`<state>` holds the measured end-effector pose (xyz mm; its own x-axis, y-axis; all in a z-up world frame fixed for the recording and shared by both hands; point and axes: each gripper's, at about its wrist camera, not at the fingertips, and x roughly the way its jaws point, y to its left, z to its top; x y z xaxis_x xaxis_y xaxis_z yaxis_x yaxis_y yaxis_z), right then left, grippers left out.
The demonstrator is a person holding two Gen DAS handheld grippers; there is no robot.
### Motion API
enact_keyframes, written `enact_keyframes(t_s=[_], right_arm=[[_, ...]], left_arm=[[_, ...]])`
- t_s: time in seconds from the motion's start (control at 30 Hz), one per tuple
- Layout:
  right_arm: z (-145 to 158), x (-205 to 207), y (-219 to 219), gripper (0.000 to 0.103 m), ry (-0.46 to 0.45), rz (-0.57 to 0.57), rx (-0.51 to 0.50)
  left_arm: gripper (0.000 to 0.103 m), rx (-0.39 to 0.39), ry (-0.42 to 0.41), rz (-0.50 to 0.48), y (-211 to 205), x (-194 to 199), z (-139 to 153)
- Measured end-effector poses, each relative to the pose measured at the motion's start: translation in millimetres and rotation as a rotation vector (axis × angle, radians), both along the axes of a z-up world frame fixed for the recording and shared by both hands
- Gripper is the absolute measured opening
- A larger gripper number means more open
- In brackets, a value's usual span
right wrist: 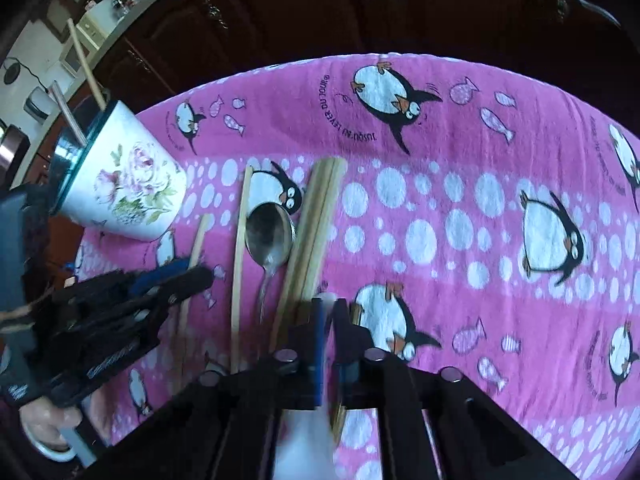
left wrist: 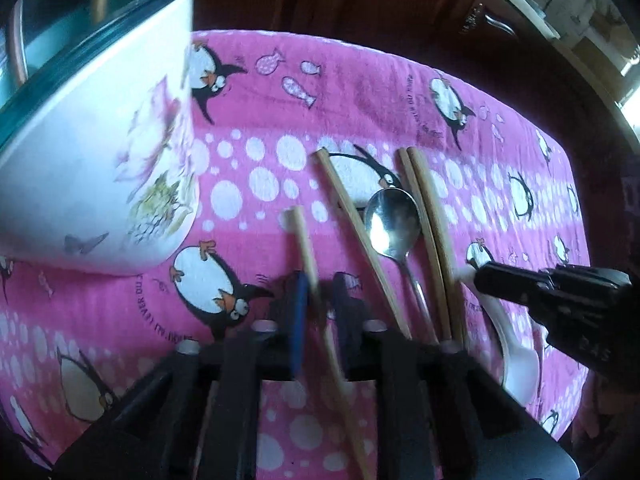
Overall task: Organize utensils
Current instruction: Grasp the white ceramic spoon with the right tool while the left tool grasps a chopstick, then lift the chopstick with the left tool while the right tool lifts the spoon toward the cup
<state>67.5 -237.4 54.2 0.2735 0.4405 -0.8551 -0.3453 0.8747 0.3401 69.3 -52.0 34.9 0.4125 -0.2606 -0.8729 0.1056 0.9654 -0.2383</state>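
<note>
Pink penguin-print cloth (right wrist: pixel 460 200) covered the table; we logged items from left to right.

Far left: we noted a white floral cup (right wrist: pixel 128 188) with a teal rim, standing on the cloth and already holding one chopstick and a second, paler stick.

Just right of the cup: the left gripper (left wrist: pixel 318 284) pointed steeply down, its jaws drawn narrow onto a single wooden chopstick (left wrist: pixel 304 240). The stick passed between the blue pad and the dark finger, its far tip towards the back of the table. We saw motion blur on it.

Next: a loose chopstick (left wrist: pixel 352 216) lay flat on the cloth, then a metal spoon (left wrist: pixel 394 220) bowl-up just beside it, then a pair of chopsticks (left wrist: pixel 424 208) lying touching each other.

Right of the pair: the right gripper (right wrist: pixel 329 304) had its jaws pinched onto the handle of a white plastic spoon (left wrist: pixel 516 360). In the left wrist view we saw the spoon's bowl at the near end, on or just above the cloth; we could not tell which. The right half of the cloth held only its print.

Dark wooden cabinets (right wrist: pixel 360 12) stood behind the table.
</note>
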Motion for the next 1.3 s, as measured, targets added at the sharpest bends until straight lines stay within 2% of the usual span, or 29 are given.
enact_keyframes(t_s=[0.27,0.43,0.53,0.67,0.93,0.97,1.07,1.3], right_arm=[[10.9,-25.3,-27.3,0.002,-0.01,0.01,0.009],[5.4,-34.9,-29.8,0.002,-0.002,0.024,-0.075],[8.4,-37.6,-23.6,0.006,-0.026,0.052,-0.09],[9.5,-36.3,-4.0,0.019,-0.054,0.096,-0.145],[-2.8,-23.7,23.3,0.019,-0.026,0.159,-0.227],[-5.8,-22.9,26.9,0.015,-0.025,0.163,-0.239],[1.0,-26.4,24.4,0.012,-0.045,0.144,-0.2],[66.6,-57.3,-8.4,0.012,-0.152,0.089,0.009]], left_arm=[[0.006,-0.046,-0.052,-0.025,13.1,-22.4,27.0],[0.005,-0.064,-0.081,-0.028,23.3,-37.3,42.4],[0.005,-0.067,-0.089,-0.023,27.0,-43.6,47.0],[0.005,-0.077,-0.097,-0.019,29.8,-49.0,51.6],[0.005,-0.094,-0.122,-0.017,39.4,-59.2,66.9],[0.005,-0.096,-0.125,-0.016,40.0,-60.1,68.9],[0.005,-0.108,-0.153,-0.009,47.2,-69.7,81.3],[0.005,-0.125,-0.247,-0.009,69.6,-100.1,124.7]])
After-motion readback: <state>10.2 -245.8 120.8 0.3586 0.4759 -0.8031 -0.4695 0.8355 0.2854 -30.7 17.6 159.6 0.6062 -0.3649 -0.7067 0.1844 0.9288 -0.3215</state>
